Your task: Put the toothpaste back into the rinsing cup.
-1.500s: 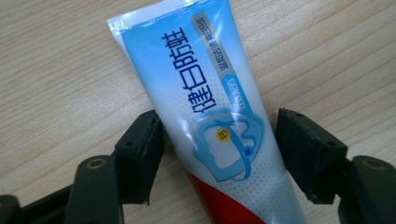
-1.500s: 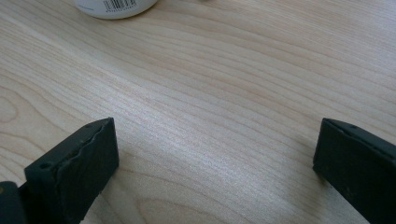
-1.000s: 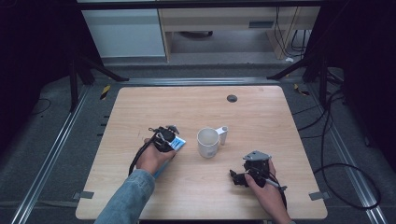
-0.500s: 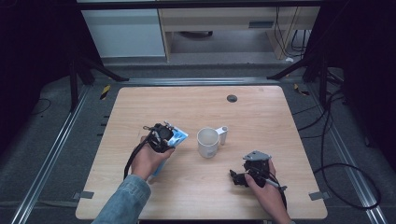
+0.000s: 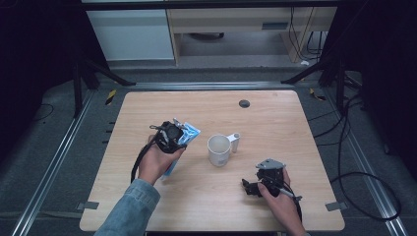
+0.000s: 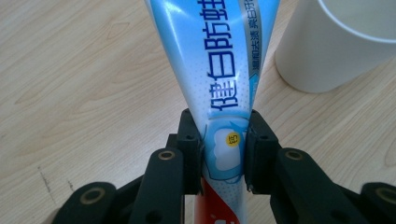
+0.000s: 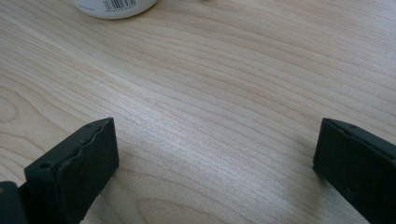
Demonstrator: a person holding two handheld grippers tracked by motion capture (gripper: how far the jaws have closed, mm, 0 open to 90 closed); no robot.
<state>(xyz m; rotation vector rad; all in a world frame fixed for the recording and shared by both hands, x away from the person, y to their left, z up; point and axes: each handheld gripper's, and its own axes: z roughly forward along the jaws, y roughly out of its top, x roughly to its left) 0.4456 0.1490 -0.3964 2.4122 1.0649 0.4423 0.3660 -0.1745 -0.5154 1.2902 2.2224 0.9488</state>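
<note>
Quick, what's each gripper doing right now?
Left gripper: shut on the toothpaste tube.
Right gripper: open, empty, over the table.

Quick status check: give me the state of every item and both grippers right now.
Left gripper: shut on the tube.
Tube: gripped near one end, lifted and tilted, beside the mug.
Mug: upright on the table, inside looks empty, untouched.
White object: right of the mug, small and upright; what it is I cannot tell.
Right gripper: open, holding nothing, low over bare wood.
</note>
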